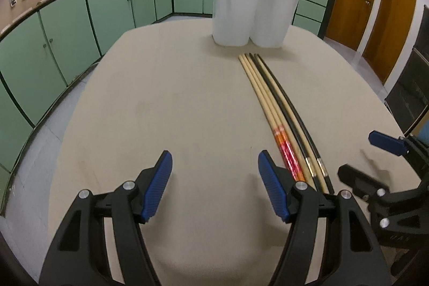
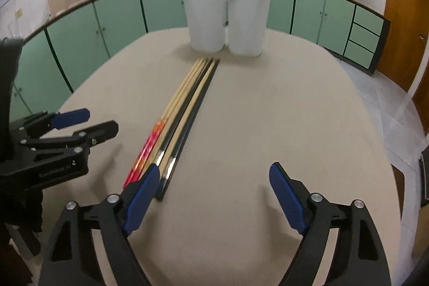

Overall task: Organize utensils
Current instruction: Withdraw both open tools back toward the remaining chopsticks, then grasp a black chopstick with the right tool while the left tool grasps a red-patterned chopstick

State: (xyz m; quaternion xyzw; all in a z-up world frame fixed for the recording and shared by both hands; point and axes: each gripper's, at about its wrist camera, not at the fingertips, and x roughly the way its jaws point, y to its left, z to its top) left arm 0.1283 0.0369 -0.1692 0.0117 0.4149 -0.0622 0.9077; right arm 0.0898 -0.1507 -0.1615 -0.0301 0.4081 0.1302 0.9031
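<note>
Several chopsticks lie side by side on the beige table, some pale wood with red-orange ends, some black; they also show in the right wrist view. Two white tubs stand at the far edge, each holding a red chopstick and a spoon; the tubs also show in the right wrist view. My left gripper is open and empty, just left of the chopsticks' near ends. My right gripper is open and empty, just right of them.
Green kitchen cabinets curve around the table behind and to the left. Wooden doors stand at the right. The left gripper shows in the right wrist view; the right gripper shows in the left wrist view.
</note>
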